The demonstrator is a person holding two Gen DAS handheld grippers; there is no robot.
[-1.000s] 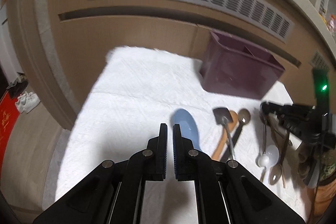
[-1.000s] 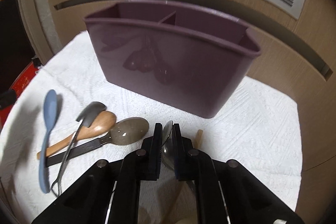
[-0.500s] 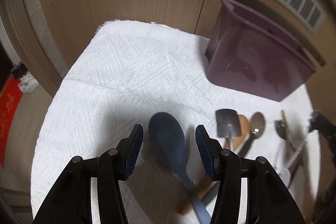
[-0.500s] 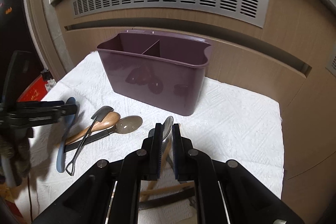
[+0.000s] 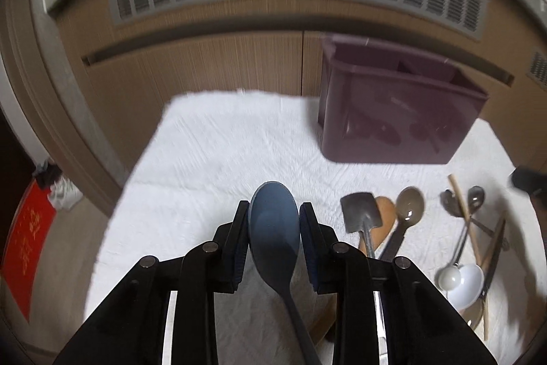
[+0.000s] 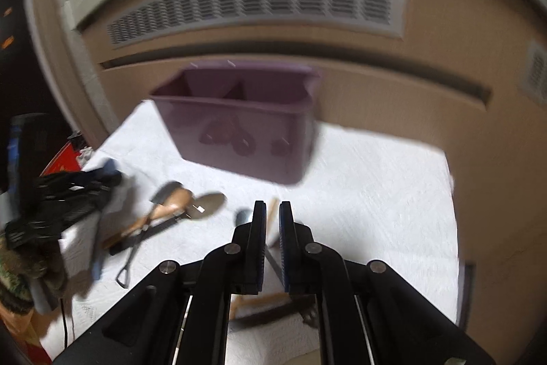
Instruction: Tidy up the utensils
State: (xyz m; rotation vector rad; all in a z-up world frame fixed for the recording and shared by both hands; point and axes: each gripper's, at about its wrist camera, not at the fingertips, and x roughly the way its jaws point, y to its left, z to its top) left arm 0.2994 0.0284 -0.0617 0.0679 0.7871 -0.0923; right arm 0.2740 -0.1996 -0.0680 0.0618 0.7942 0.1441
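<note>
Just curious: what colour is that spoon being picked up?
Blue spoon, clearest in the left wrist view.

White towel (image 5: 222, 153) carries purple caddy (image 5: 393, 112) (two-compartment) and scattered utensils (image 5: 403, 221).

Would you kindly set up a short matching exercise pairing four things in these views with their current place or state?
1. blue spoon
2. purple caddy
3. white ladle
4. right gripper

a. stands upright at the cloth's back
b. nearly shut, holding nothing
c. clamped in the left gripper
d. lies among the heaped utensils

Pairs: 1-c, 2-a, 3-d, 4-b
</note>
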